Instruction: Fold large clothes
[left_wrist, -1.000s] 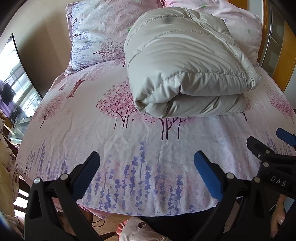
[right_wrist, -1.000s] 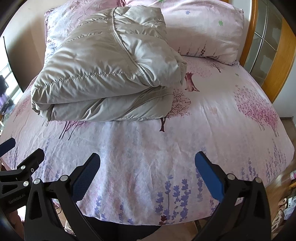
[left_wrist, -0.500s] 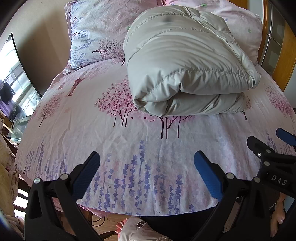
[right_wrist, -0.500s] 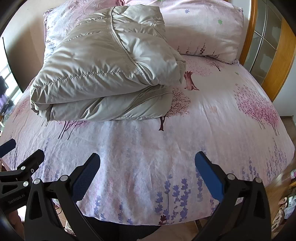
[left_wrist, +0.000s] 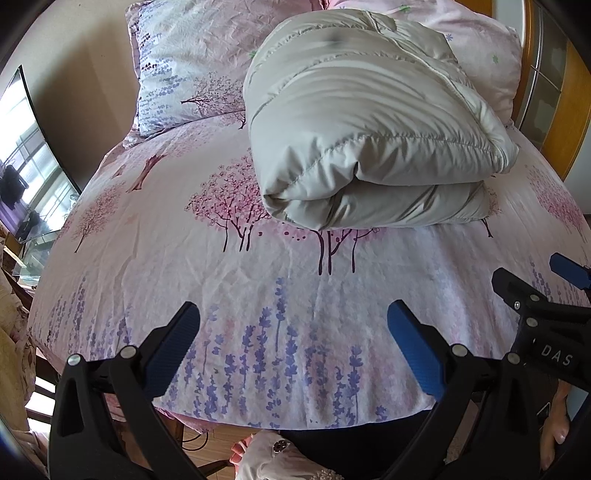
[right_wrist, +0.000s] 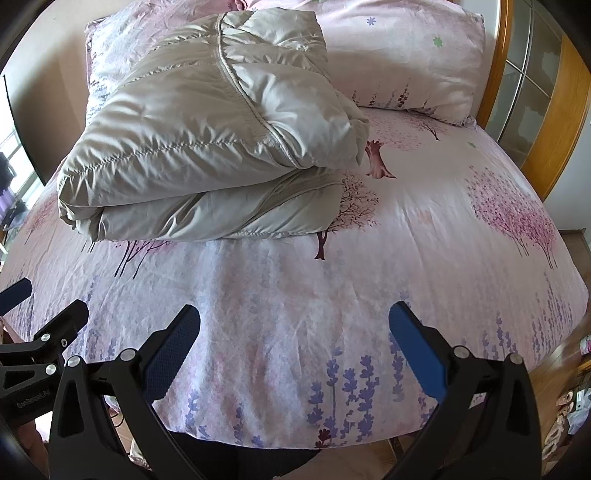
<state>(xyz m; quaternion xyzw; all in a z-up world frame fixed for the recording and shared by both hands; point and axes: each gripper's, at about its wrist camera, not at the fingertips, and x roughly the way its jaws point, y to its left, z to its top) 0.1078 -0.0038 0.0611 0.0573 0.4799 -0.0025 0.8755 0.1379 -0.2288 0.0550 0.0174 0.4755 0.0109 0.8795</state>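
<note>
A beige quilted down jacket (left_wrist: 362, 133) lies folded into a thick bundle on the pink floral bed sheet (left_wrist: 258, 280), its folded edge facing me. It also shows in the right wrist view (right_wrist: 214, 133). My left gripper (left_wrist: 293, 347) is open and empty above the foot of the bed, well short of the jacket. My right gripper (right_wrist: 295, 347) is open and empty too, beside the left one. The right gripper's side shows at the right edge of the left wrist view (left_wrist: 535, 306).
Two floral pillows (left_wrist: 184, 62) (right_wrist: 406, 62) lean at the head of the bed behind the jacket. A wooden headboard frame with glass panes (right_wrist: 528, 110) stands at the right. A window (left_wrist: 26, 155) is at the left. The bed's front edge (right_wrist: 295, 439) is just below my grippers.
Both grippers have drifted very slightly; the jacket sits a touch lower and nearer in the views. Nothing was grasped or released.
</note>
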